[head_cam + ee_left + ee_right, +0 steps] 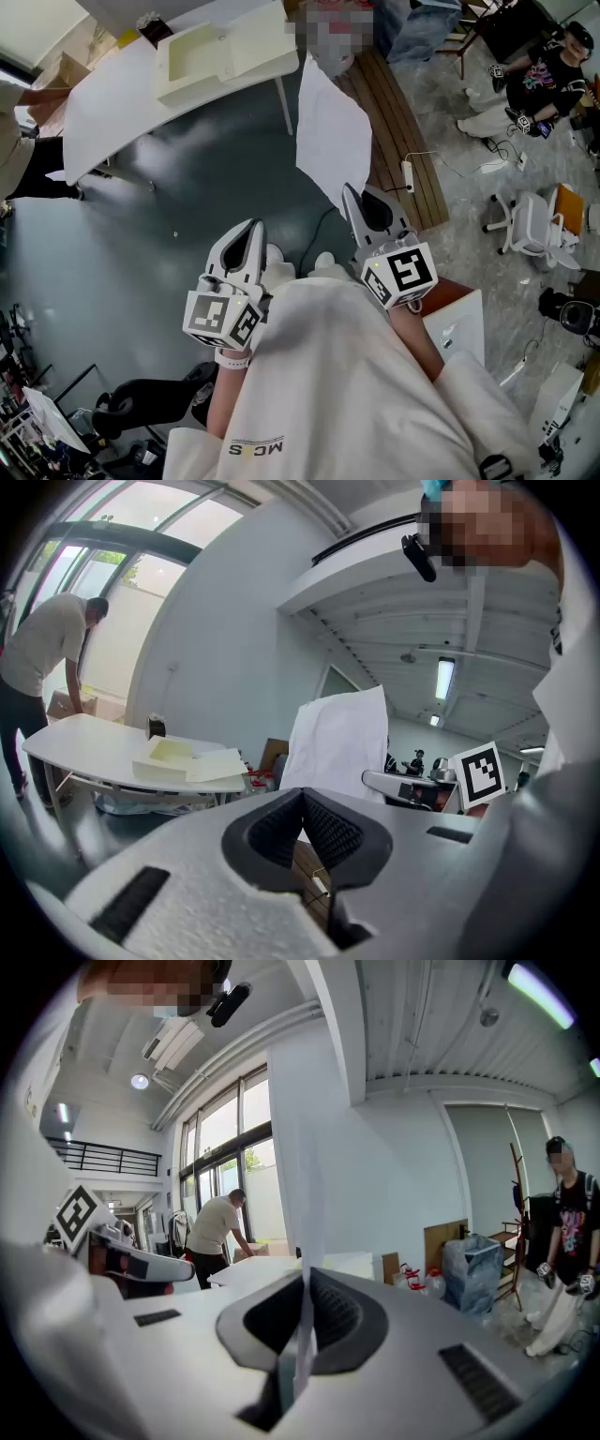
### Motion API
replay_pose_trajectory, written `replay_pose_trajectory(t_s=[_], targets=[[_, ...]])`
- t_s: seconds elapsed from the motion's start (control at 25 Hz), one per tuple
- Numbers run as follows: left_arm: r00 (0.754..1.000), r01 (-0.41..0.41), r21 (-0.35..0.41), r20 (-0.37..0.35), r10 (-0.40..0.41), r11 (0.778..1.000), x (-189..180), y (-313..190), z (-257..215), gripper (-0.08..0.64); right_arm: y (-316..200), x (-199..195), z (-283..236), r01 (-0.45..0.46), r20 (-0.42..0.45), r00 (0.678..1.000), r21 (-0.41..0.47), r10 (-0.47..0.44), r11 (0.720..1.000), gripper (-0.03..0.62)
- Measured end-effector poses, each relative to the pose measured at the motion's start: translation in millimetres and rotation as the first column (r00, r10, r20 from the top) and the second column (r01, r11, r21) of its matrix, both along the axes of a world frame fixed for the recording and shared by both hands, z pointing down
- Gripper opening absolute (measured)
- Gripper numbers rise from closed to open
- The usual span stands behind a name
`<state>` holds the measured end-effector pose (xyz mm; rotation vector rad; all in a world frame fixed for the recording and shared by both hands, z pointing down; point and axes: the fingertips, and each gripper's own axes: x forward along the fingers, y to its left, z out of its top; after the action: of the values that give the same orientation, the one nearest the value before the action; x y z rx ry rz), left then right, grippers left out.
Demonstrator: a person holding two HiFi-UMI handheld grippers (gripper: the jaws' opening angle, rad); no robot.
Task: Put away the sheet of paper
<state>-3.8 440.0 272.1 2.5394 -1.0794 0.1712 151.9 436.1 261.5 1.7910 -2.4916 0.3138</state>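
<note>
Carrying stage, as judged; nothing yet put away.

Probable destination: the white bench at upper left of the head view, most likely the open cream box lying on it. Not confirmed from these views.

Recommended for the step:
- Walk the load across the dark floor to the bench at an even pace, so as not to set the free upper part flapping or folding over.
- Keep the pinch firm until arrival, with no loosening in transit.
- Approach the box from its open side, tip the load toward flat and lay it in leading edge first.
- Bring in the spare tool to steady the far edge if it sags or curls.

Location of the sheet of paper: upright in mid-air ahead of the person, well apart from bench and box, gripped at its lower edge only.

Right gripper: fingers pressed fully together on the sheet, seen edge-on as a thin white strip rising from between the pads in the right gripper view. Hold judged secure.

Left gripper: just beside the right one, lower in the head view. Fingers brought together at the tips, nothing between them, touching nothing.
</note>
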Motion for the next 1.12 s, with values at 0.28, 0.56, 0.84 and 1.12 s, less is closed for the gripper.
replay_pose_trajectory(t_s=[0.28, 0.56, 0.84, 1.12], targets=[[1.0, 0.015, -0.015, 0.023, -0.015, 1.0, 8, 20, 7, 0.023, 20, 17, 11, -0.024, 0.038, 0.999, -0.014, 0.024, 1.0, 0.014], [1.0, 0.015, -0.013, 0.023, -0.015, 1.0, 20, 8, 9, 0.023, 10, 29, 15, -0.009, 0.051, 0.999, -0.019, 0.01, 1.0, 0.014], [1.0, 0.022, -0.026, 0.012, -0.021, 0.999, 14, -59, 17, 0.023, -55, 19, 23, 0.017, 0.039, 0.999, -0.041, -0.015, 0.999, 0.014], [1.0, -0.024, -0.079, -0.022, 0.022, 0.997, -9, -205, 35, 0.023, -188, -8, 42, -0.009, 0.042, 0.999, -0.115, 0.013, 0.993, 0.014]])
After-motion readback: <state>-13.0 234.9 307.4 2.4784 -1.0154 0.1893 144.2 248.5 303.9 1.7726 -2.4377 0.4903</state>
